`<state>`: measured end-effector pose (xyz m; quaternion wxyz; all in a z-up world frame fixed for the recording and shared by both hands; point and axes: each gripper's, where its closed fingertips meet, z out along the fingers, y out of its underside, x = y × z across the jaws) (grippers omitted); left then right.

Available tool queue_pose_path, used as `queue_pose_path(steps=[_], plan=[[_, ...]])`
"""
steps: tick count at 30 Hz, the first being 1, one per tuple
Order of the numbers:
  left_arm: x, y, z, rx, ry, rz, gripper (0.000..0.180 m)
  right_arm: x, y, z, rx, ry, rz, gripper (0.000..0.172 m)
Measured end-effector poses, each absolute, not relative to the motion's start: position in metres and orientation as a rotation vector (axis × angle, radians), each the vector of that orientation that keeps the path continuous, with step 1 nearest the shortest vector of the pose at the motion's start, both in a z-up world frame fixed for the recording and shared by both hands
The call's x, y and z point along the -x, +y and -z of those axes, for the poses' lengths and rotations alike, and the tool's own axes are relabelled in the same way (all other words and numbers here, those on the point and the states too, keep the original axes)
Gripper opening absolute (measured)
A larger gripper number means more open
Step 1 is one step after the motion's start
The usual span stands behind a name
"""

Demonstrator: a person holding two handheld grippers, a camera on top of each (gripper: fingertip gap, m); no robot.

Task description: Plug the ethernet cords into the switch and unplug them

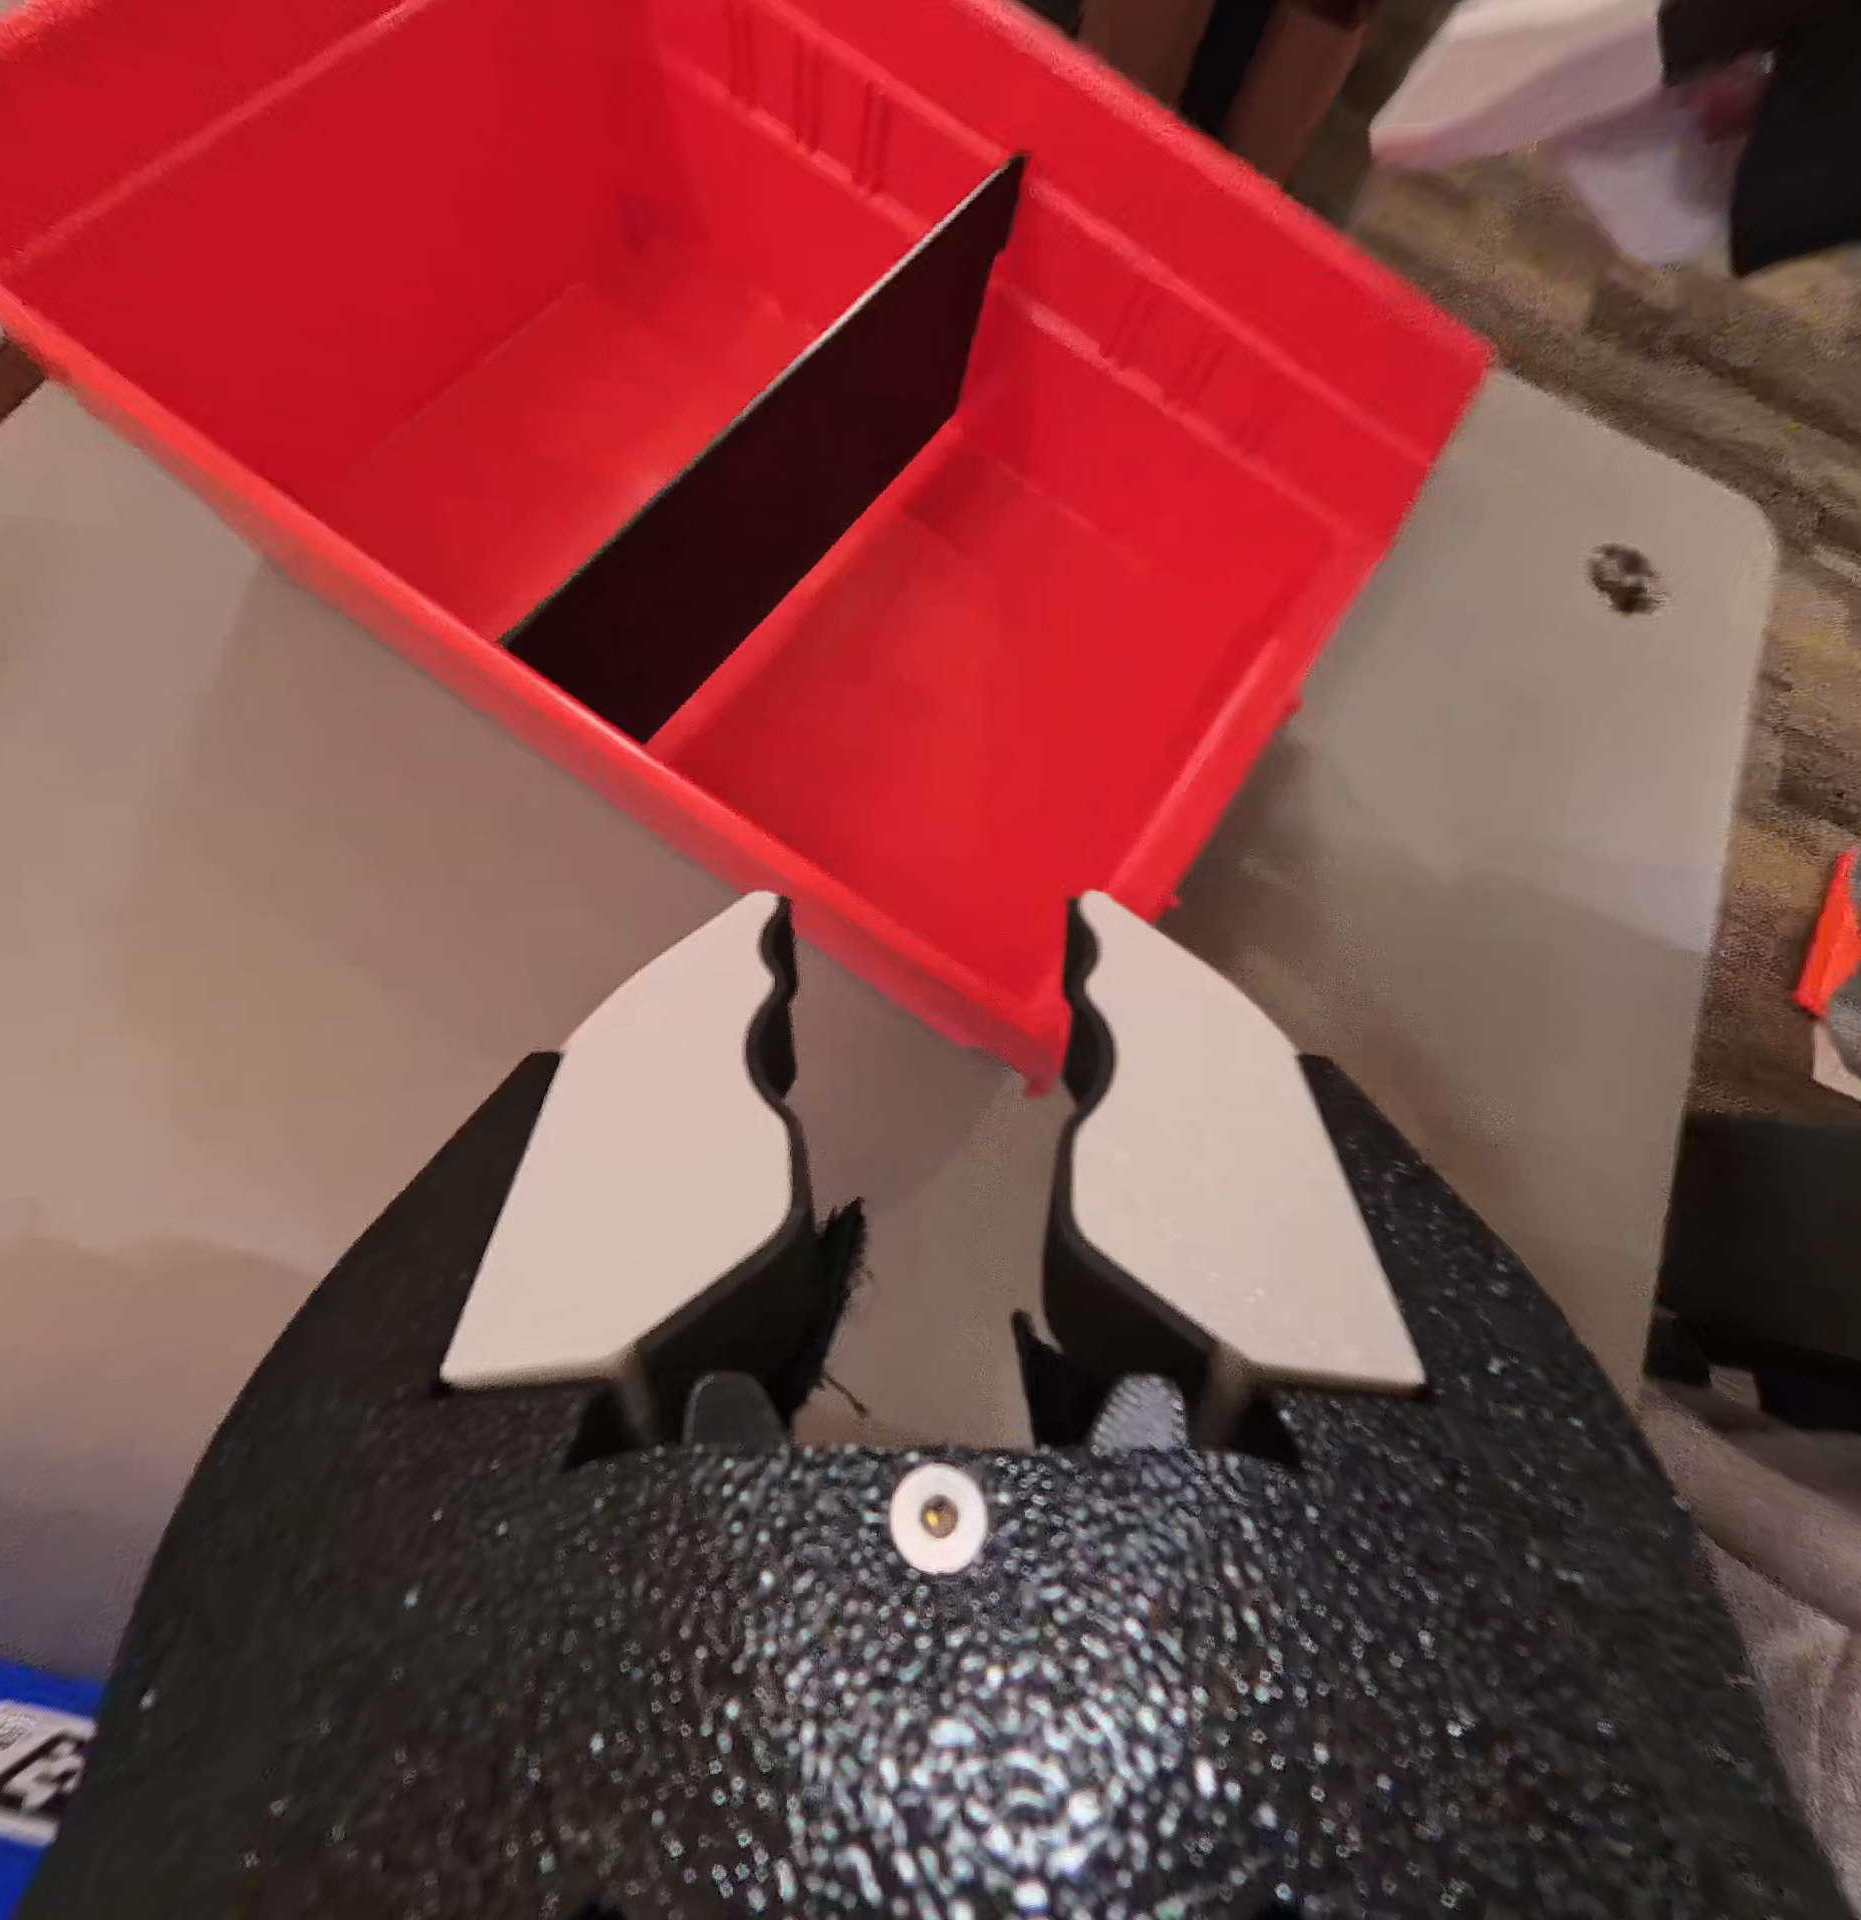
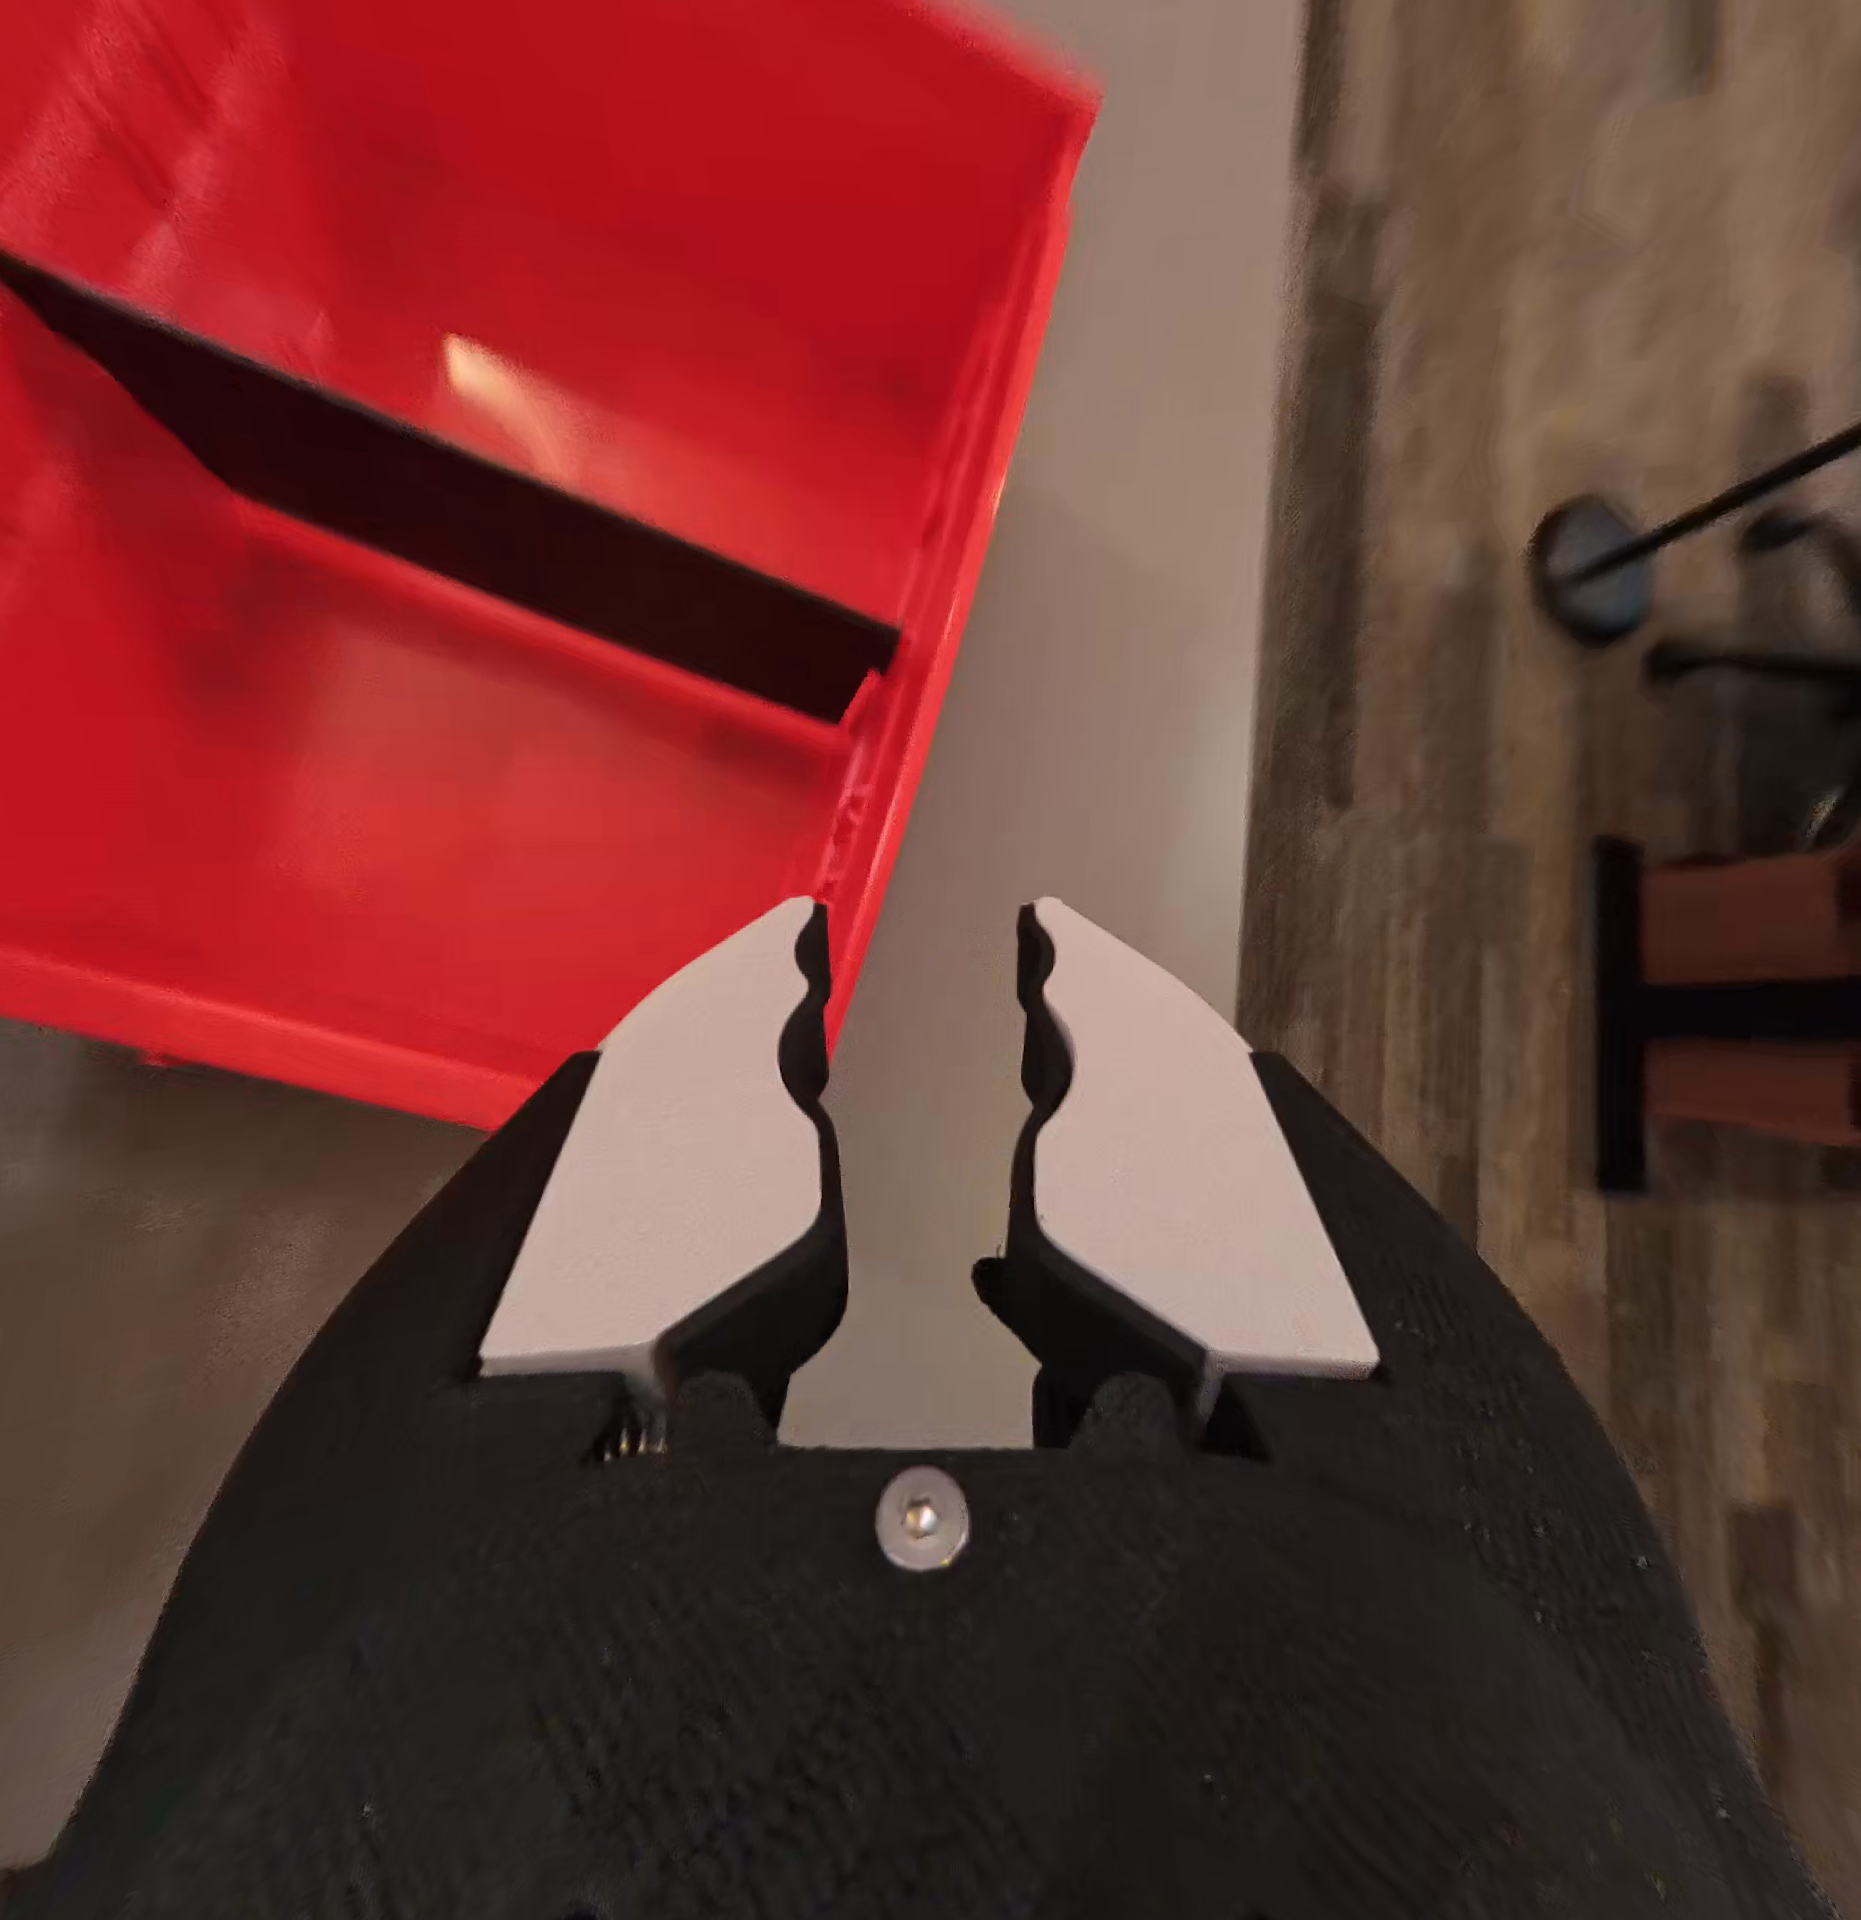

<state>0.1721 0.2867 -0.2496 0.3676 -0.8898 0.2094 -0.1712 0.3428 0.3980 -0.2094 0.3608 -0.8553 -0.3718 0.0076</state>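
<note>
A red plastic bin (image 1: 614, 312) with a black divider (image 1: 801, 457) across its middle stands on a grey table (image 1: 230, 831). Both of its compartments look bare. My left gripper (image 1: 931, 925) is open with nothing between its fingers, above the bin's near corner. The bin also shows in the right wrist view (image 2: 438, 779), with its divider (image 2: 469, 520). My right gripper (image 2: 924, 925) is open with nothing between its fingers, just off the bin's right wall, over the table (image 2: 1092, 623). No ethernet cord or switch shows in either view.
The table's right edge and a screw hole (image 1: 1624, 578) show in the left wrist view, with a black box (image 1: 1778, 1257) and an orange scrap (image 1: 1835, 935) beyond. A blue object (image 1: 22, 1756) lies at bottom left. Wood floor (image 2: 1477, 727) and furniture legs lie right of the table.
</note>
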Motion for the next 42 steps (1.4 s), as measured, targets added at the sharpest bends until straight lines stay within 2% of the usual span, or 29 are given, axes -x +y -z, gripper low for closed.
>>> queue_pose_path(steps=[1, 4, 7, 10, 13, 15, 19, 22, 24, 26, 31, 38, 42], plan=[[-0.17, 0.277, 0.242, 2.248, 0.564, 0.422, 0.057, -0.337, 0.388, 0.188, 2.107, -0.939, -0.063, 0.034], [-0.142, 0.237, 0.214, 2.136, 0.598, 0.279, 0.063, -0.292, 0.332, 0.136, 1.808, -0.978, -0.324, 0.035], [-0.084, 0.19, 0.19, 2.055, 0.495, 0.086, 0.061, -0.229, 0.265, 0.116, 1.579, -1.067, -0.619, 0.035], [0.007, 0.14, 0.181, 2.027, 0.238, -0.169, 0.059, -0.156, 0.215, 0.13, 1.481, -1.171, -0.829, 0.039], [0.088, 0.09, 0.202, 2.109, -0.051, -0.245, 0.069, -0.08, 0.187, 0.176, 1.574, -1.321, -0.935, 0.052], [0.118, 0.07, 0.22, 2.144, -0.185, -0.165, 0.075, -0.041, 0.179, 0.208, 1.668, -1.396, -0.945, 0.062], [0.141, 0.056, 0.254, 2.217, -0.265, 0.029, 0.079, 0.001, 0.166, 0.249, 1.844, -1.474, -0.944, 0.061], [0.13, 0.059, 0.268, 2.248, -0.224, 0.225, 0.081, 0.007, 0.172, 0.263, 1.888, -1.494, -0.784, 0.053], [0.122, 0.06, 0.275, 2.266, -0.166, 0.279, 0.072, 0.007, 0.168, 0.27, 1.935, -1.513, -0.775, 0.048], [0.116, 0.06, 0.281, 2.278, -0.121, 0.271, 0.073, 0.005, 0.167, 0.274, 1.962, -1.515, -0.747, 0.041], [0.108, 0.044, 0.283, 2.289, -0.056, 0.219, 0.071, -0.012, 0.148, 0.277, 1.956, -1.608, -0.623, 0.031], [0.078, 0.008, 0.282, 2.249, 0.039, 0.245, 0.068, -0.044, 0.116, 0.274, 1.948, -1.685, -0.702, 0.034], [0.096, -0.005, 0.259, 2.116, -0.013, 0.244, 0.067, -0.05, 0.137, 0.233, 1.787, -1.554, -0.735, 0.043]])
